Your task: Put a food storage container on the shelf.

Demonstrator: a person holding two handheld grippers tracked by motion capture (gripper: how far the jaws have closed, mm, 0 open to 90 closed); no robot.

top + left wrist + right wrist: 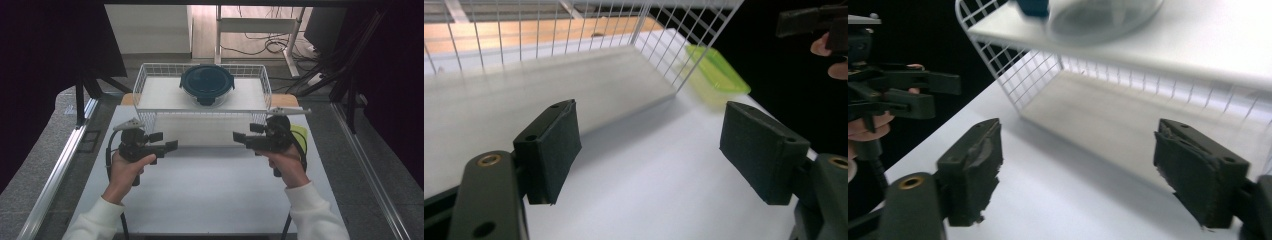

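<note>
At centre frame of the high view, the left gripper (165,141) and right gripper (243,137) hang above the white table (210,190), pointing inward at each other with a clear gap between them; each has its jaws spread wide and holds nothing, as both gripper views confirm. The thing nearest to hand, a round glass container with a dark blue lid (207,84), sits on the top shelf of the white wire rack (145,80) in the upper centre of the frame, well apart from both grippers and above their level. Judged hazards: the rack's raised wire rim stands between the jaws and the container, so a low approach would likely strike the wire and shift the rack. The container is wide and smooth-walled; a one-sided or shallow grip could let it slip or tip. A green lid (716,70), flat on the table at the rack's right-hand end, lies near the right gripper and could be knocked off the edge.
</note>
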